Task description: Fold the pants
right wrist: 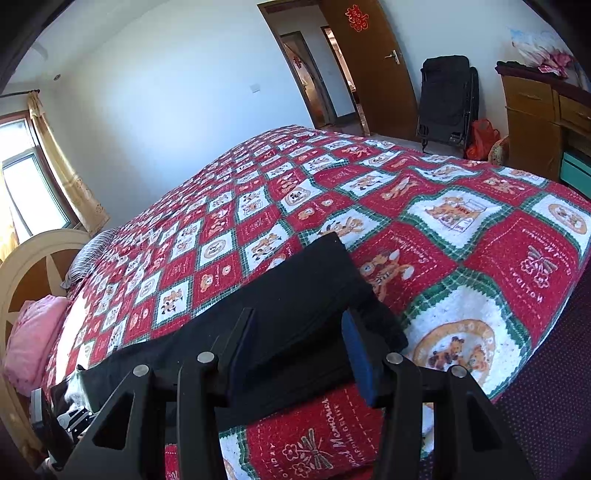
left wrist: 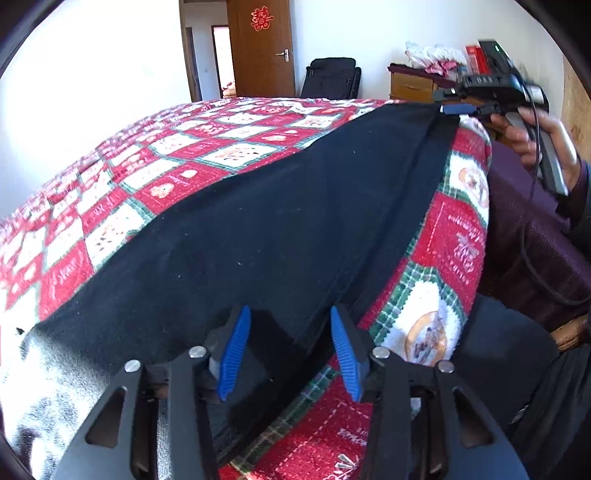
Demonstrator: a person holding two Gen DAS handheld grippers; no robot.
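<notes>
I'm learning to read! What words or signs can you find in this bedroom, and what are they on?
"囍": red paper sign on the brown door.
"HOLIDAY": stitched on a red square of the quilt.
"Memories": stitched on the quilt's nearest red square.
Other small quilt lettering: too blurred to read.

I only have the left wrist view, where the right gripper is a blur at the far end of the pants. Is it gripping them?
Observer: In the right wrist view, the right gripper straddles the narrow end of the black pants. Its jaws stand apart, and no pinch shows.
Operator: Where is the head of the bed?
Observer: At that view's left edge, past the pants' other end, there is a headboard with a pink pillow.
</notes>
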